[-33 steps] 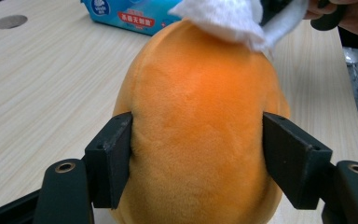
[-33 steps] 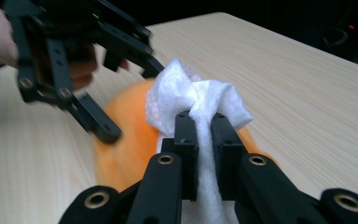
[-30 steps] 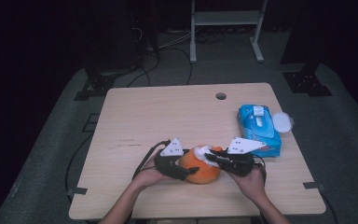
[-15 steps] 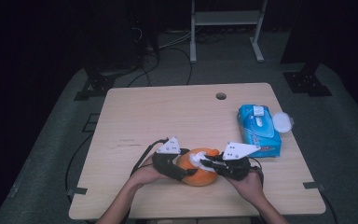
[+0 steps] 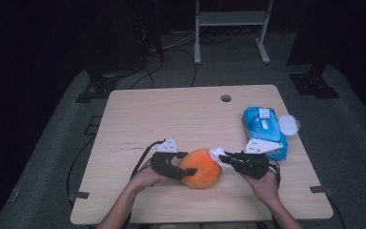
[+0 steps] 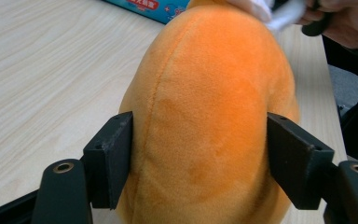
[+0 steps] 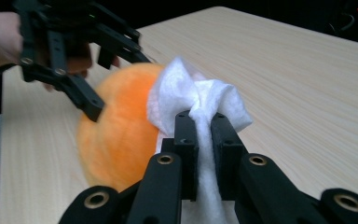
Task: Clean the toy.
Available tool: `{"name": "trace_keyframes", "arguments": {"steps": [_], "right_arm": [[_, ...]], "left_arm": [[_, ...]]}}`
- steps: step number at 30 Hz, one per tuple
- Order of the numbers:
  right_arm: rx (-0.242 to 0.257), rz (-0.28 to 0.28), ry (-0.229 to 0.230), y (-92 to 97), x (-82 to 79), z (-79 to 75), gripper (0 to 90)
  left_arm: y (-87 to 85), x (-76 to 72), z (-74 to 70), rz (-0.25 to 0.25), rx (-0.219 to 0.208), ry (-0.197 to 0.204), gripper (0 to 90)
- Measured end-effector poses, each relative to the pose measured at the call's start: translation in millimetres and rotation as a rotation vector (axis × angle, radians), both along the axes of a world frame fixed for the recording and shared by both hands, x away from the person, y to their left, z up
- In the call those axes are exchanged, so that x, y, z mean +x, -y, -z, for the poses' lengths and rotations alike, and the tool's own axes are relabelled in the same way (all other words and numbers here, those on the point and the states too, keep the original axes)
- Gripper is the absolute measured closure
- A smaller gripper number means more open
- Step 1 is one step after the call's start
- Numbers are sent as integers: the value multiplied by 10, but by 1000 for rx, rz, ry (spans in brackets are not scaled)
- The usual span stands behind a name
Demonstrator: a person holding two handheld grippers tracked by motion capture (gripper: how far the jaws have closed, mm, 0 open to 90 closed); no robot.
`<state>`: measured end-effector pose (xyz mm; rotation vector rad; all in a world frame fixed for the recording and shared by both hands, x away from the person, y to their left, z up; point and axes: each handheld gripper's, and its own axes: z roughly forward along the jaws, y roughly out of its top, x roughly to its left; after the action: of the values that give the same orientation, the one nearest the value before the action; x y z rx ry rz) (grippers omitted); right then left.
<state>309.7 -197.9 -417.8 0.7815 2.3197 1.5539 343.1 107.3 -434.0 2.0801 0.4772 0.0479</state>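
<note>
An orange plush toy (image 5: 201, 168) lies on the wooden table (image 5: 171, 114) near its front edge. My left gripper (image 5: 186, 164) holds it from the left. In the left gripper view its pads (image 6: 112, 158) press into the toy's (image 6: 205, 107) sides, and the jaws have just been closing on it. My right gripper (image 5: 224, 156) comes in from the right, shut on a bunched white wipe (image 5: 215, 153). In the right gripper view the wipe (image 7: 191, 93) sticks out of the shut jaws (image 7: 199, 126) and rests against the toy's (image 7: 114, 135) upper right side.
A blue pack of wipes (image 5: 263, 125) lies at the right edge of the table, just beyond my right hand, with a white round lid (image 5: 287, 125) beside it. There is a small round hole (image 5: 226, 98) in the table near the far edge.
The right gripper with the wipe slid left and toward the person over the toy, then back to its upper right side. The left hand and the toy have hardly moved.
</note>
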Motion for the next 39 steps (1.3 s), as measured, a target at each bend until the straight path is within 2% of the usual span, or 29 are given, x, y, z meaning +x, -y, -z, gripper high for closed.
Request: {"name": "trace_keyframes", "arguments": {"steps": [3,5,7,10,14,18,21,26,29,31,33,37,39], "right_arm": [[24,-54,7,-124,-49,-30,820],[20,-84,23,-213,-84,-49,820],[8,-88,41,-255,-96,-68,820],[6,-59,38,-211,-51,-68,820],[31,-1,-9,-53,55,11,820],[28,40,-33,45,95,59,820],[34,46,-48,65,96,67,819],[46,26,-20,-21,48,-4,819],[58,-12,2,-109,13,-59,819],[46,-28,16,-159,-14,-89,819],[27,-28,25,-162,-16,-94,819],[19,-32,11,-98,0,-64,819],[18,-44,9,-75,-1,-65,818]], "left_arm": [[35,-20,-1,3,2,15,281],[51,-43,-12,9,12,26,280],[51,-49,-15,9,14,28,281],[37,-32,-7,9,6,21,283],[42,-25,-3,4,-2,18,283],[33,-19,-1,2,-6,13,280],[53,-22,-3,-7,-10,14,268],[133,-84,-56,-1,16,60,264],[220,-145,-95,14,39,99,263],[259,-173,-108,17,45,114,257],[243,-160,-101,20,24,104,246],[190,-118,-115,32,-28,80,175],[158,-79,-114,16,-52,45,127]]}}
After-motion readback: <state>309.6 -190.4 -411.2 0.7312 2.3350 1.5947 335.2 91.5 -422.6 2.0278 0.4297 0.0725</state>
